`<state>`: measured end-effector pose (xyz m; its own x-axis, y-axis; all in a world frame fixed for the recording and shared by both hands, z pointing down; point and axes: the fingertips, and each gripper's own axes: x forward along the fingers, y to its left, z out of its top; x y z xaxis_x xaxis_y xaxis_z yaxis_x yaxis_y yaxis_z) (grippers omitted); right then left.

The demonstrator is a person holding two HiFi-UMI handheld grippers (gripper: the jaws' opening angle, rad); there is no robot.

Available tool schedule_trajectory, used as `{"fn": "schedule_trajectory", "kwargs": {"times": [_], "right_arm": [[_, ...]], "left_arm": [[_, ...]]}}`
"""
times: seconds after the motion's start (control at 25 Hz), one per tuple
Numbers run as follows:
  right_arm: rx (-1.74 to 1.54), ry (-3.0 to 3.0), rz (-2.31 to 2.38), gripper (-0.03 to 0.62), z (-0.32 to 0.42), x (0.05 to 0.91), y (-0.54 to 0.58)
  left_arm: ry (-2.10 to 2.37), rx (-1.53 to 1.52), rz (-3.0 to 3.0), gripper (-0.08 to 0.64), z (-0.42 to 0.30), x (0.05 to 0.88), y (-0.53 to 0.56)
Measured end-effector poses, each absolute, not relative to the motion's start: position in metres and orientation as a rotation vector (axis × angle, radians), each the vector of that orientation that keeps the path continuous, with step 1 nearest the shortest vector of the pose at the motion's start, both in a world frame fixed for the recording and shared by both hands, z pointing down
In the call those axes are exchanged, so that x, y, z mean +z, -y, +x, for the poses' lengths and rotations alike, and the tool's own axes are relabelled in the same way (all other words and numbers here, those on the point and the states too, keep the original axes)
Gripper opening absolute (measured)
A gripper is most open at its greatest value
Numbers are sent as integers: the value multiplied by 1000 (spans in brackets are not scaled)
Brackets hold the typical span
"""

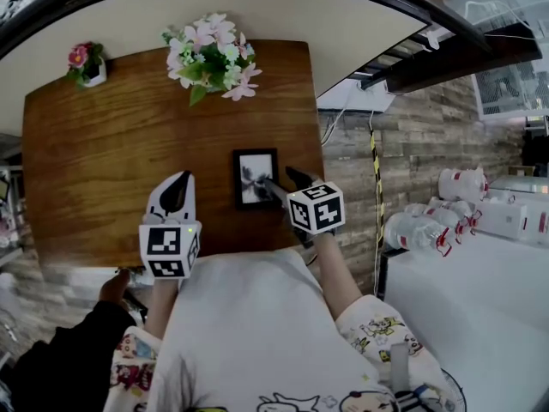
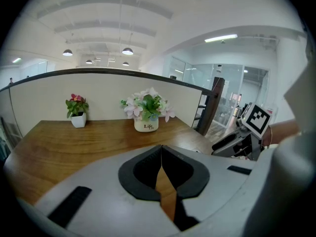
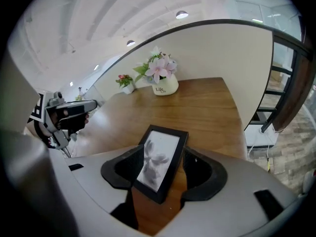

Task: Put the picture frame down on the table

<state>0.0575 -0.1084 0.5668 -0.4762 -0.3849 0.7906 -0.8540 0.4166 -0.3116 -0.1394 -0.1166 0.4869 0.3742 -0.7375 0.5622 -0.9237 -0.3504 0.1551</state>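
Now my right gripper [image 1: 280,178] pinches the picture frame [image 1: 255,177], tilted over the table [image 1: 103,161] for lowering; my left gripper [image 1: 180,180] idles closed, empty.

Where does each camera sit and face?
Head view: on the person's head, steeply down at the brown wooden table; left gripper, right gripper show.
Left gripper view: on that gripper, toward the white pot of pink flowers; shut jaws show.
Right gripper view: on that gripper, toward the same pot; jaws grip the black picture frame.

Wooden table [image 1: 94,170], cream partition [image 2: 44,100], ceiling lamps [image 2: 127,51], plank floor [image 1: 429,144]
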Motion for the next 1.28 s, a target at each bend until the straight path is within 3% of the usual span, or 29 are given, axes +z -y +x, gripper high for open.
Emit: {"fn": "schedule_trajectory", "kwargs": {"times": [1.12, 1.28], "right_arm": [[526, 2409, 1195, 213, 51, 410, 107], [478, 2450, 1219, 190, 51, 397, 103]], "left_arm": [[1583, 407, 2278, 5, -148, 409, 95], [1586, 404, 2276, 5, -149, 407, 89]]}}
